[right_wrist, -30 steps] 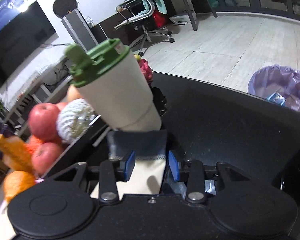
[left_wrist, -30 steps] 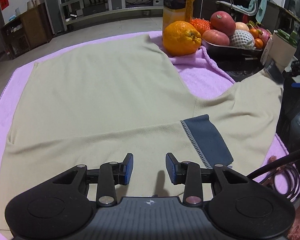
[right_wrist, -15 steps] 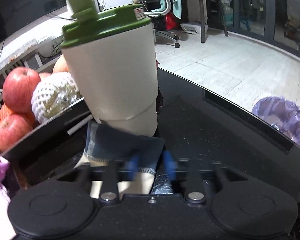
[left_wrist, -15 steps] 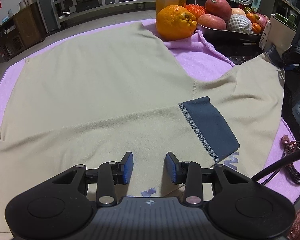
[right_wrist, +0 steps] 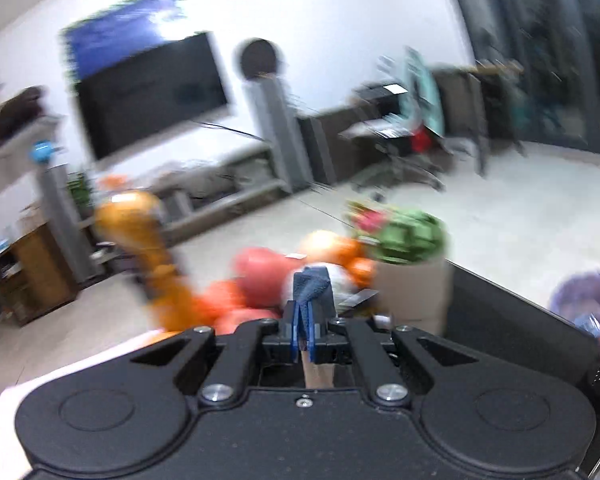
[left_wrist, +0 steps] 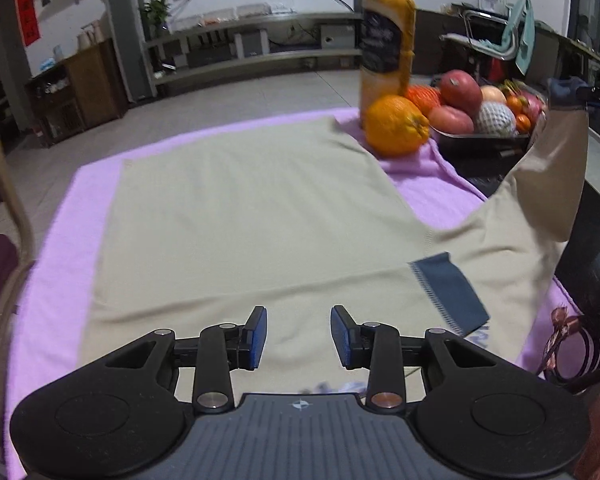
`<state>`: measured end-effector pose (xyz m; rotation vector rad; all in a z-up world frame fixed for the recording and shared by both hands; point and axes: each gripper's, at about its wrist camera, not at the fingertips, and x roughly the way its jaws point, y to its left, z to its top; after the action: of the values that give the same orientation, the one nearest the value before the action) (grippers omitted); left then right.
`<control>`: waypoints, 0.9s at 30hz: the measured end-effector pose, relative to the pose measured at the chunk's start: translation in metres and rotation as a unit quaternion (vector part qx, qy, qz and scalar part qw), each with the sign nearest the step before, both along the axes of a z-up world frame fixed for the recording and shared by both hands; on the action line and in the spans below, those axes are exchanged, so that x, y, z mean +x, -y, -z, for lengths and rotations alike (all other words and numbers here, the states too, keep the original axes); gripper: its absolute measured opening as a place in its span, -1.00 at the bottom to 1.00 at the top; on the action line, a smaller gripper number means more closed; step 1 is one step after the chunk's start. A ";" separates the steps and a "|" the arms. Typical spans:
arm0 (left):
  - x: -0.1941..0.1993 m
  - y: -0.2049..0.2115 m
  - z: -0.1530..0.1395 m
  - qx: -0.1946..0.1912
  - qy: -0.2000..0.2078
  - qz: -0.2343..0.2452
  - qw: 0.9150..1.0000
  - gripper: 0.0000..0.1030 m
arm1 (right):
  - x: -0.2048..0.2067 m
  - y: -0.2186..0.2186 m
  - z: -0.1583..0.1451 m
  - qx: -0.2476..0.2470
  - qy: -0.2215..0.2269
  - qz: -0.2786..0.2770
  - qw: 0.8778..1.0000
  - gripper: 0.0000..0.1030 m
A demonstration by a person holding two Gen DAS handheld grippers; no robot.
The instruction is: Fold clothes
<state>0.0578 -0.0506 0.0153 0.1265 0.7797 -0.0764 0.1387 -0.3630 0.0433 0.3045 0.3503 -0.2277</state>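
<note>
Beige shirt (left_wrist: 240,216) on pink cloth (left_wrist: 56,264), sleeve cuff (right_wrist: 314,286) pinched — right claw (right_wrist: 303,330) (lifted)

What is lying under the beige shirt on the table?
A purple towel lies under the beige shirt; it shows along the far, left and right edges. Whatever is under the middle of the shirt is covered and cannot be seen.

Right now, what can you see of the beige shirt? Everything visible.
The beige shirt is a soft knit with dark blue cuffs. Its body lies flat on the pink blanket. One sleeve is folded across the near part, its cuff lying on the fabric. The other sleeve is lifted off the table, its cuff pinched in the shut right gripper. The left gripper hovers open above the near part, touching nothing. An orange sits by the far corner.
</note>
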 end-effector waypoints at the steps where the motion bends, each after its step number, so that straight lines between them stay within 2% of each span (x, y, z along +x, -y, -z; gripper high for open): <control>1: -0.006 -0.015 -0.005 0.005 0.008 -0.007 1.000 -0.32 | -0.009 -0.020 -0.010 -0.012 0.010 -0.017 1.000 -0.91; 7: -0.031 -0.114 -0.019 0.000 0.035 -0.082 0.996 -0.32 | -0.059 -0.141 -0.052 -0.054 0.056 -0.111 0.991 -0.91; 9: -0.039 -0.147 -0.015 -0.036 0.036 -0.121 0.991 -0.33 | -0.073 -0.182 -0.055 -0.043 0.055 -0.141 0.988 -0.91; 11: -0.046 -0.176 -0.010 -0.085 0.039 -0.157 0.983 -0.33 | -0.080 -0.220 -0.047 -0.017 0.037 -0.177 0.983 -0.91; 13: -0.045 -0.199 -0.003 -0.129 0.027 -0.189 0.973 -0.36 | -0.082 -0.258 -0.031 0.005 0.003 -0.229 0.973 -0.91; 16: -0.043 -0.222 0.001 -0.173 0.017 -0.215 0.961 -0.37 | -0.074 -0.294 -0.002 0.037 -0.082 -0.311 0.946 -0.84; 17: -0.043 -0.225 0.002 -0.179 0.015 -0.220 0.959 -0.37 | -0.070 -0.291 0.001 0.054 -0.103 -0.329 0.937 -0.83; 19: -0.041 -0.225 0.005 -0.184 0.007 -0.220 0.958 -0.36 | -0.062 -0.285 0.007 0.088 -0.143 -0.363 0.916 -0.65; 20: -0.040 -0.225 0.007 -0.187 0.001 -0.217 0.958 -0.36 | -0.059 -0.276 0.005 0.097 -0.153 -0.367 0.912 -0.50; 21: -0.039 -0.223 0.009 -0.193 -0.005 -0.211 0.958 -0.36 | -0.056 -0.259 -0.003 0.102 -0.153 -0.358 0.915 -0.36; 22: -0.037 -0.222 0.011 -0.199 -0.011 -0.205 0.958 -0.35 | -0.053 -0.241 -0.010 0.110 -0.156 -0.350 0.917 -0.29; 24: -0.031 -0.216 0.016 -0.204 -0.027 -0.191 0.960 -0.34 | -0.046 -0.198 -0.015 0.136 -0.171 -0.335 0.917 -0.08; 27: -0.013 -0.201 0.025 -0.202 -0.056 -0.165 0.964 -0.33 | -0.041 -0.140 -0.010 0.167 -0.188 -0.308 0.917 -0.01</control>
<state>0.0446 0.1501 -0.0099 -0.3988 0.8748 0.0747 0.0973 -0.2235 0.0538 0.4716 0.8504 0.4096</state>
